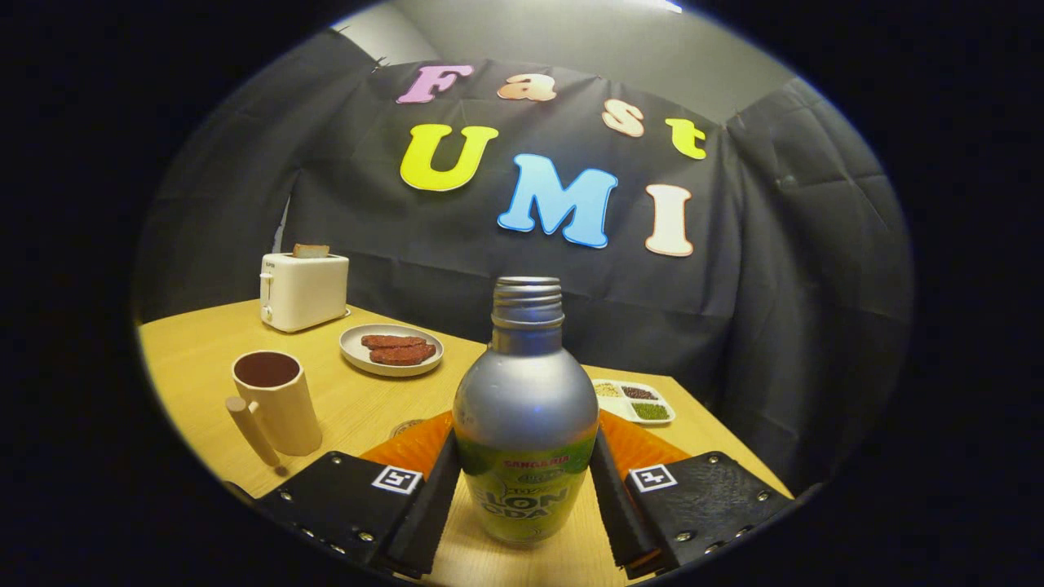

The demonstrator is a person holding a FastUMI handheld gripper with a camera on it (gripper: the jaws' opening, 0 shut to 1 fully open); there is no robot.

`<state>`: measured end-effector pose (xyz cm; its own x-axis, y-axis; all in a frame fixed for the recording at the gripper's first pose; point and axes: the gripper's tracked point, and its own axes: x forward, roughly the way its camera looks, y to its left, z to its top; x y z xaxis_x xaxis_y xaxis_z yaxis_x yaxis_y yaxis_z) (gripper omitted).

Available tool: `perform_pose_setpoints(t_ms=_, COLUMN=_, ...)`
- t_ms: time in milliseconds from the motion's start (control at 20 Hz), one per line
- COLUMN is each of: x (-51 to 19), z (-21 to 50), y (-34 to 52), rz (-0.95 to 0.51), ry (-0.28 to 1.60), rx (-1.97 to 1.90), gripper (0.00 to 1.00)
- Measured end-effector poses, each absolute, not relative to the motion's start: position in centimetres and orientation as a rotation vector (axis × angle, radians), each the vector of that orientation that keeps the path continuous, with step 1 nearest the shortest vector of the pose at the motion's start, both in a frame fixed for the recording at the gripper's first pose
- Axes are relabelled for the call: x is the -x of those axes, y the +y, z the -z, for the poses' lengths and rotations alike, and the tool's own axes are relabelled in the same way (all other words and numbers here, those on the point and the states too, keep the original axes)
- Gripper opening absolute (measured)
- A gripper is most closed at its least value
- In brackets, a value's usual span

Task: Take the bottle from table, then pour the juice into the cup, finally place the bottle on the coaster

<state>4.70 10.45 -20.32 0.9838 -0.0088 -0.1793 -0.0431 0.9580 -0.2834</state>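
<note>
I have the bottle (526, 408) standing upright between my fingers (610, 481), which press on its lower body from both sides, so it is held. Its base looks to be at or just above the wooden surface (196, 359); I cannot tell whether it is lifted. The gripper (526, 489) points level across the surface toward the cloth wall, one finger on each flank of the bottle.

The bottle is smooth metal, rounded at the shoulder, with a threaded neck and no cap on it; a green label wraps its lower half. I cannot see inside it.

Just behind the bottle, showing on both sides of it, lies an orange coaster (416, 444) with a ribbed texture. Beside the coaster's left part, a small round dark thing lies on the surface; I cannot make it out.

Toward the left edge stands a pale wooden cup (277, 399) with a peg-like handle, its inside dark. Beyond it, a round plate (391, 349) holds two reddish-brown strips. At the far left corner sits a white toaster (303, 289) with a slice poking from the top. Near the right edge, behind the bottle, a white divided tray (636, 399) carries small heaps of grains, green, dark and pale.
</note>
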Motion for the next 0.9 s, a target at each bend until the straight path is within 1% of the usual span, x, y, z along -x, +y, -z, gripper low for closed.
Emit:
perform_pose_setpoints(t_ms=350, x=-5.8, z=17.4, y=15.1, rz=-0.11, ry=0.193, rx=0.503, gripper=0.77)
perform_pose_setpoints(t_ms=900, x=-6.4, z=18.1, y=17.6, rz=-0.133, ry=0.264, rx=0.912, gripper=0.77)
